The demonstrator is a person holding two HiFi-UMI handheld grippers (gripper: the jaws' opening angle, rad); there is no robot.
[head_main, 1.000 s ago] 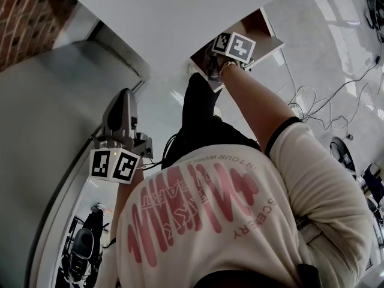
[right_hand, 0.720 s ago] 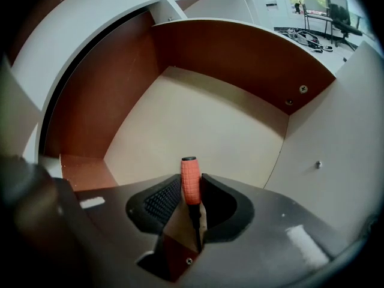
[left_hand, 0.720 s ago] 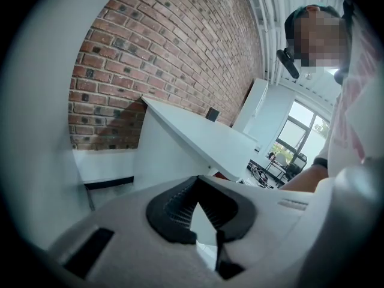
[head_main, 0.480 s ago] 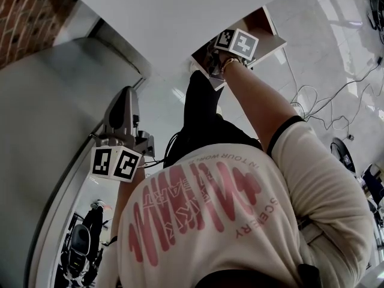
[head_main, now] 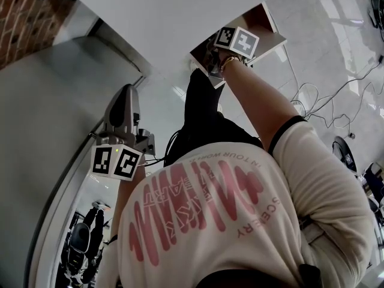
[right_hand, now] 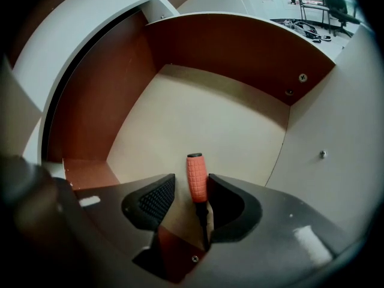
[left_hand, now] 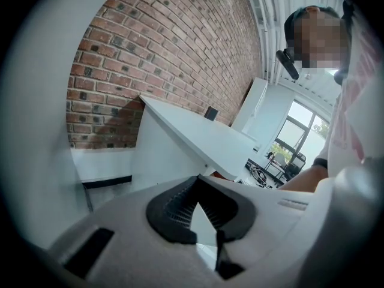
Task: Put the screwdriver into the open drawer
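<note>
Right gripper view: the release step is under way. The right tongs (right_hand: 191, 182) are reaching into the open drawer (right_hand: 198, 110), and their jaws have just been opening and are now gaping wide. The orange-handled screwdriver (right_hand: 196, 179) is sitting between them over the drawer floor, unclamped, close to the right pad. Judged next move: lifting clear without snagging it. The left tongs (left_hand: 196, 186) are idling, closed on nothing.
</note>
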